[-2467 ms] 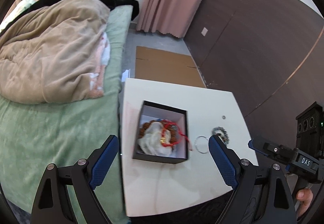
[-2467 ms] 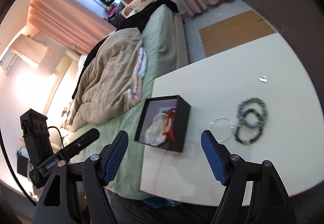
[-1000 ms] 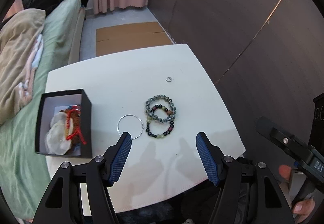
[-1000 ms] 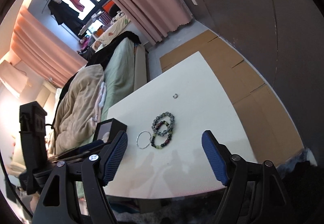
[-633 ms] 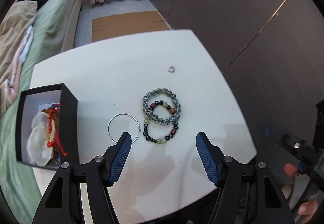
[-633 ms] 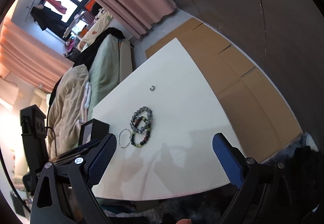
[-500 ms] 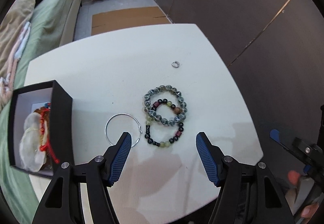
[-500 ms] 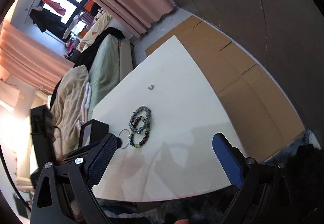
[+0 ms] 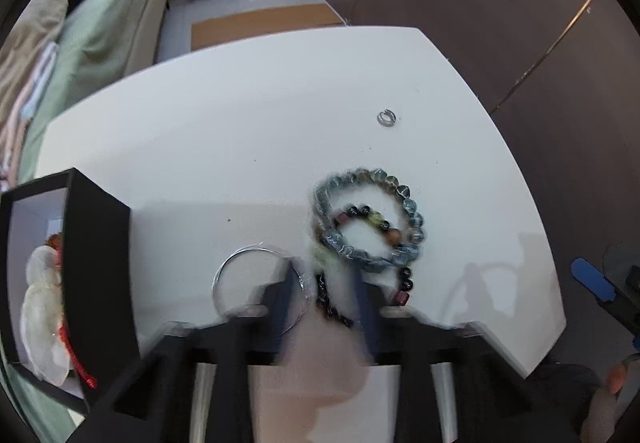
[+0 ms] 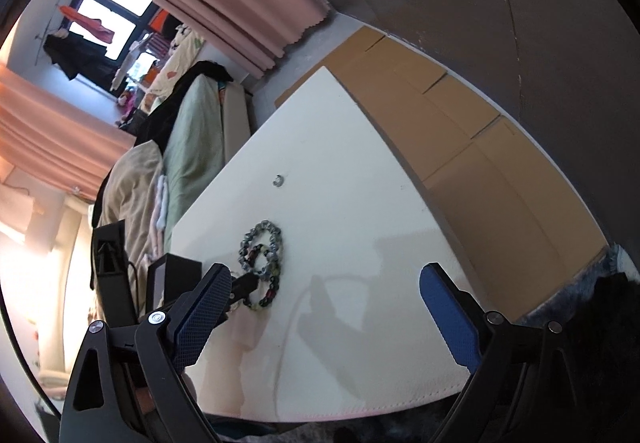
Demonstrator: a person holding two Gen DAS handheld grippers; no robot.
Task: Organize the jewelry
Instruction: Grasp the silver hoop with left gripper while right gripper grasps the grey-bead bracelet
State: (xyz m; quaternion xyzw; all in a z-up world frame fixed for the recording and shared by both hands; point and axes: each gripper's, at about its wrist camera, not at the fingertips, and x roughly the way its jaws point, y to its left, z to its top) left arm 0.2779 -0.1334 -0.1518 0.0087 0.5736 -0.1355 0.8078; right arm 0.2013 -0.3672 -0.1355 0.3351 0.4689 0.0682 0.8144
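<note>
On the white table [image 9: 248,131] lie a grey-blue beaded bracelet [image 9: 404,199], a dark mixed-bead bracelet [image 9: 406,285] partly under it, a thin wire hoop [image 9: 240,257] and a small silver ring [image 9: 386,117]. My left gripper [image 9: 324,283] is low over the dark bracelet and the hoop's right edge, its blurred jaws narrowed around them. An open black box [image 9: 96,239] holding white and red jewelry stands at the left. My right gripper [image 10: 326,313] is open and empty above the table's near edge; the bracelets [image 10: 262,243] lie beyond its left finger.
A bed with green sheet [image 9: 104,19] and beige blanket runs along the table's left side. Cardboard [image 10: 480,171] lies on the floor between the table and the dark wall. The black box also shows in the right wrist view [image 10: 176,271].
My left gripper has moved down and forward onto the bracelets and its jaws have narrowed from wide open. The right gripper has hardly moved.
</note>
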